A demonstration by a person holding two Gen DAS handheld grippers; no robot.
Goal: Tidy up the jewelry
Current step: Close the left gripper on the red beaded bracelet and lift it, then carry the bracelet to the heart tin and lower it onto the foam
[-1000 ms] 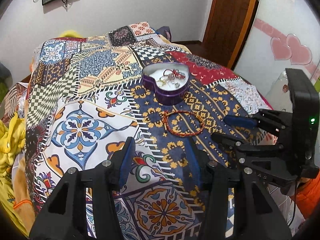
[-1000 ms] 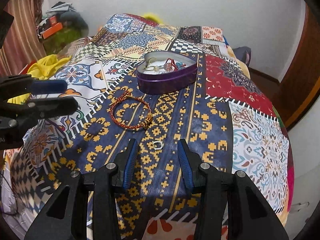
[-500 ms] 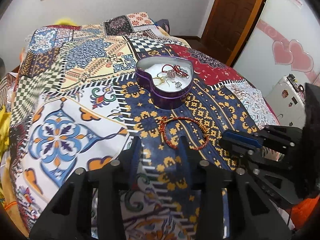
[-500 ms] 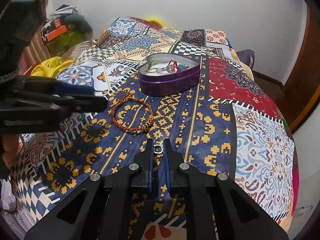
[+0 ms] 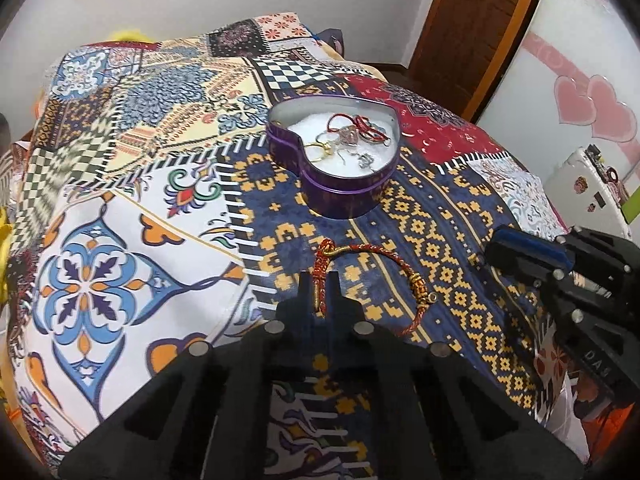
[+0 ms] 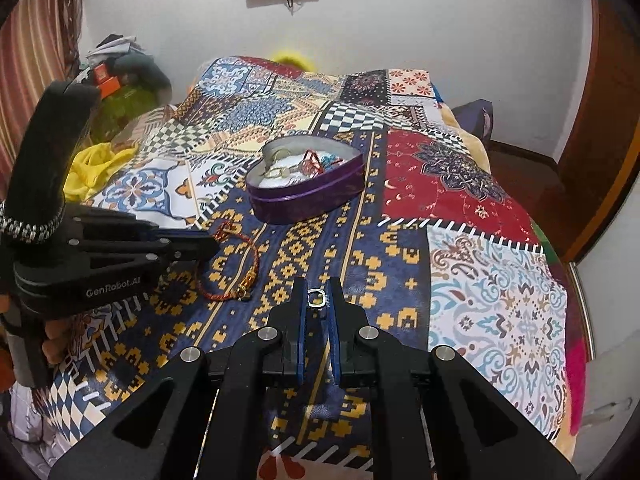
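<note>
A purple heart-shaped tin (image 5: pixel 340 188) (image 6: pixel 308 196) stands on the patchwork bedspread and holds several small pieces of jewelry. A red braided bracelet (image 5: pixel 400 268) (image 6: pixel 240 272) lies in front of it. My left gripper (image 5: pixel 319 280) (image 6: pixel 200 244) is shut on the bracelet's near end. My right gripper (image 6: pixel 317 285) (image 5: pixel 490 250) is shut on a small silver ring (image 6: pixel 317 298), held just above the blue and yellow patch.
The patchwork bedspread (image 5: pixel 120 240) (image 6: pixel 480 288) covers the whole bed. A brown door (image 5: pixel 472 28) and a white wall with pink hearts (image 5: pixel 592 108) stand to the right. Yellow cloth and clutter (image 6: pixel 100 160) lie left of the bed.
My left gripper moved forward and closed on the bracelet's near end. My right gripper closed on the ring and has lifted slightly with it.
</note>
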